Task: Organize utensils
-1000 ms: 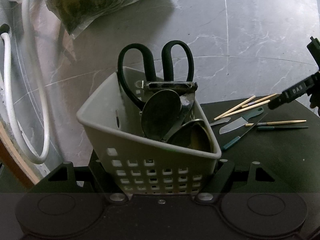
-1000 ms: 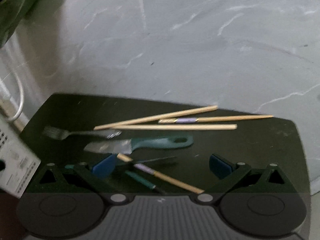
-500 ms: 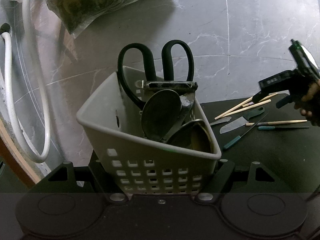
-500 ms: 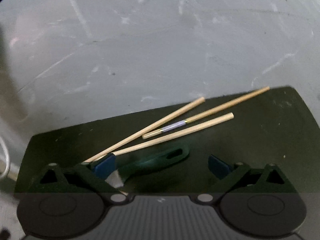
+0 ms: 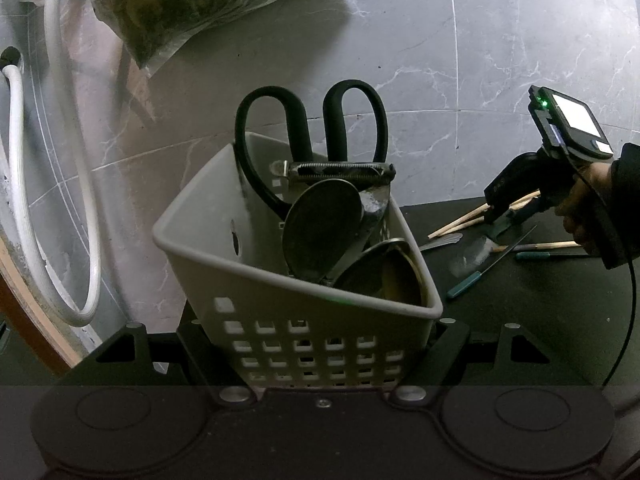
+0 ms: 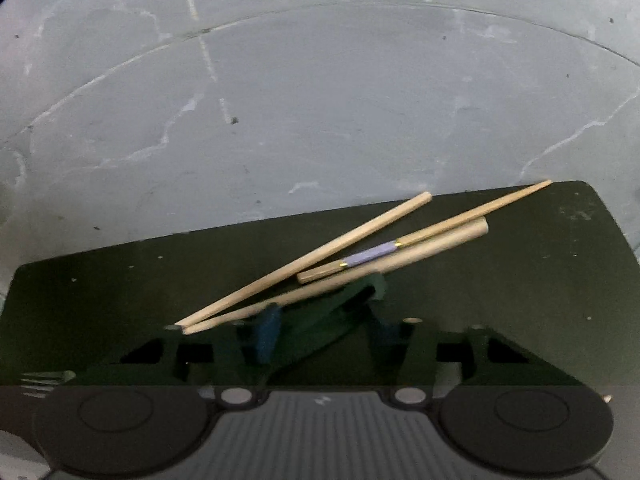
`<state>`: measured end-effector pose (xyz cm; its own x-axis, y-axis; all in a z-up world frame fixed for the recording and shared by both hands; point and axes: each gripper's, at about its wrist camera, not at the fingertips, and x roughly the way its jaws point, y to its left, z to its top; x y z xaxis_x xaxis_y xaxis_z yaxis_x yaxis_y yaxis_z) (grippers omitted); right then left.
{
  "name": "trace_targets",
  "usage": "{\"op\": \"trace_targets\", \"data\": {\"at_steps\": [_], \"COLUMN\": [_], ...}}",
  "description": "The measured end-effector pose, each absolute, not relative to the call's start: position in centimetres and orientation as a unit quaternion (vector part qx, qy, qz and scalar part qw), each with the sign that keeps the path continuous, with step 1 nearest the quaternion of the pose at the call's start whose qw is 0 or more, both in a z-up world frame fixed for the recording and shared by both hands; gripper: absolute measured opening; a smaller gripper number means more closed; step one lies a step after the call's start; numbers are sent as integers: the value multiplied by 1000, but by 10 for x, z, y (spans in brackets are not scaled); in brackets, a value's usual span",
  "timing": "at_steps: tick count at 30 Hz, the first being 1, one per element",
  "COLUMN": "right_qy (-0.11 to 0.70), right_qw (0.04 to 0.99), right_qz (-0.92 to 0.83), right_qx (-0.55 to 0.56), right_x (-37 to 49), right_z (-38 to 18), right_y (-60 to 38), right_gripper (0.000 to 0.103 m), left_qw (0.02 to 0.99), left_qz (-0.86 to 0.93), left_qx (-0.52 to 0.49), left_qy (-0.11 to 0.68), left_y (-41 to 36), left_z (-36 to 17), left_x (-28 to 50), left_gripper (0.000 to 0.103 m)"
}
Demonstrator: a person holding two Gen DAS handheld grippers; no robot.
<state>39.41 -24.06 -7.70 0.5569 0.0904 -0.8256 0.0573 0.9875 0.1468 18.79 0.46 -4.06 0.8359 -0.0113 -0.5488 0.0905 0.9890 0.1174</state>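
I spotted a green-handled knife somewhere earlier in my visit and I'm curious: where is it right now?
The green-handled knife lies on the black mat, its handle between the closing fingers of the right gripper, just below the three wooden chopsticks.

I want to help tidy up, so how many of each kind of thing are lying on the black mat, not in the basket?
chopsticks: 4
knife: 1
fork: 1
thin teal-handled tools: 2
Total: 8
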Motion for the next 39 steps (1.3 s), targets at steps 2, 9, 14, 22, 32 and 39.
{"op": "trace_targets", "data": {"at_steps": [2,9,14,22,32,39], "right_qy": [466,457,461,456,440,433], "right_qw": [880,880,879,887,872,852], "right_qz": [22,56,52,3,11,25], "right_qx": [87,115,109,70,213,292], "right_x": [391,385,389,393,380,368], "right_z": [-77,-77,-75,-81,-82,-86], "right_y": [-241,-244,-242,-222,-250,-269], "right_gripper": [37,29,37,28,15,13], "left_qw": [956,956,956,956,956,956], "left_qz": [-26,-27,-27,-27,-28,-28], "left_qx": [69,69,69,69,69,69], "left_qy": [285,285,285,285,285,284], "left_y": [5,5,5,5,6,6], "left_z": [-41,-41,-41,-41,-40,-40], "left_x": [188,188,187,187,188,188], "left_gripper": [79,79,79,79,78,78]}}
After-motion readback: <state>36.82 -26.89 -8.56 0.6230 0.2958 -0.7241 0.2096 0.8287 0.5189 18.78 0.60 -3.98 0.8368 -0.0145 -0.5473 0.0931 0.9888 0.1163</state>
